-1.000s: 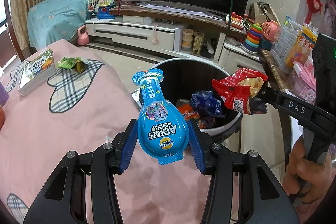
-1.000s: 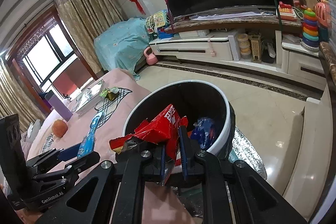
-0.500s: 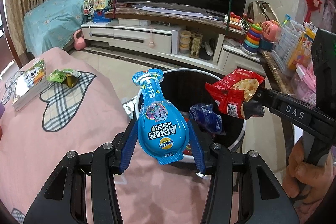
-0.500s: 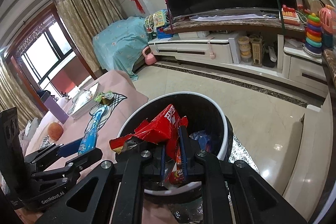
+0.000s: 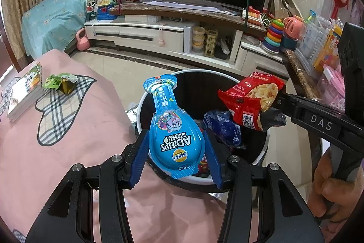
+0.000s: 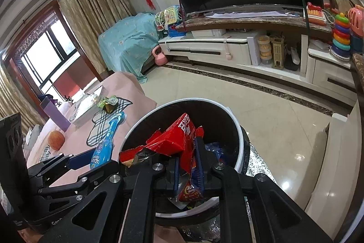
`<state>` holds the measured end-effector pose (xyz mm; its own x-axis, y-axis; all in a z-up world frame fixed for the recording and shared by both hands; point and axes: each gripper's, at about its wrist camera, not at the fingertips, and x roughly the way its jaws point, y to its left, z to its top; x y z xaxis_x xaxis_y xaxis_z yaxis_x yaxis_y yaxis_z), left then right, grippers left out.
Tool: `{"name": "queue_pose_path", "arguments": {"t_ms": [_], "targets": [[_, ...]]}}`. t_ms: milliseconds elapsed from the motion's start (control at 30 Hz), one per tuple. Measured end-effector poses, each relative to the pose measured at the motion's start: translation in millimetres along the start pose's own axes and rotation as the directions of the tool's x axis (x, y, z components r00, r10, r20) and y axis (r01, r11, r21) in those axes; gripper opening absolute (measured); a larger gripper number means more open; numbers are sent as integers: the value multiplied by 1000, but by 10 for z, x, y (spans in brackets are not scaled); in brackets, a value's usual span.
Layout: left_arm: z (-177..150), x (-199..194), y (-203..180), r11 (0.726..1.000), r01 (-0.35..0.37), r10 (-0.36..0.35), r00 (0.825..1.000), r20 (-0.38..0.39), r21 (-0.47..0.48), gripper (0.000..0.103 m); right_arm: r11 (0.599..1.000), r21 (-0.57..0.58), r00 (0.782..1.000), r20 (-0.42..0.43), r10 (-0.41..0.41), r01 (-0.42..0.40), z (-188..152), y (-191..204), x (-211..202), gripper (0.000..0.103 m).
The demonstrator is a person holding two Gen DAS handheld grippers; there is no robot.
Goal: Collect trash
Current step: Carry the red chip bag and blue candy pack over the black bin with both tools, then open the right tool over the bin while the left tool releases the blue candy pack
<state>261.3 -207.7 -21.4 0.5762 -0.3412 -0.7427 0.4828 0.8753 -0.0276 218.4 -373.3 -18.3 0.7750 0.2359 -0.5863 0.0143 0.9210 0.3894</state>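
1. Two pieces of trash are in my grip at once, one per gripper, so that a single trip to the bin (image 5: 256, 81) clears both.
2. My left gripper (image 5: 176, 155) has its blue fingers (image 5: 140, 155) pressed against the wide belly of the blue blister pack (image 5: 175, 136), neck pointing up and away. I judge the broad part gives the pads the most surface to bite on.
3. My right gripper (image 6: 187, 162) is pinched narrow on the red chip bag (image 6: 179, 140). The crumpled foil bunches between the pads, and the loose end hangs free over the bin's opening.
4. In the left wrist view the red chip bag (image 5: 250, 103) sits above the bin's far right side, while the blister pack hovers over the near rim, partly over the pink bedspread (image 5: 68, 129).
5. The bin already holds a blue wrapper (image 5: 224, 125) and other scraps, so there is room but not much depth.
6. I judge the chip bag ready to let go; the blister pack wants a little more forward reach, or it may tip onto the bed.
7. A green wrapper (image 5: 60, 82) lies beside a book (image 5: 24, 92) on the bed, well apart from the bin, left to fetch.
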Motion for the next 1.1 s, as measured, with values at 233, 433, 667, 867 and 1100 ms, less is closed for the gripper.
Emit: {"name": "queue_pose_path", "arguments": {"t_ms": [233,433,667,867,1100], "targets": [[20,46,-28,1000,0,0,1000,-13,5,47,1000,-11,1000,-20,-7,7,52,0,55,15],[38,88,-54,1000,-3,3,1000,-22,10,47,1000,-20,999,-40,-12,11,77,-20,122,15],[44,142,-72,1000,-5,5,999,-36,14,47,1000,-22,998,-62,-18,17,71,-25,182,15],[44,200,-78,1000,-5,5,999,-50,14,47,999,-26,997,-77,-21,19,79,-32,220,15],[46,247,-63,1000,-3,4,998,-64,12,47,999,-32,996,-91,-25,22,93,-43,254,15]]}}
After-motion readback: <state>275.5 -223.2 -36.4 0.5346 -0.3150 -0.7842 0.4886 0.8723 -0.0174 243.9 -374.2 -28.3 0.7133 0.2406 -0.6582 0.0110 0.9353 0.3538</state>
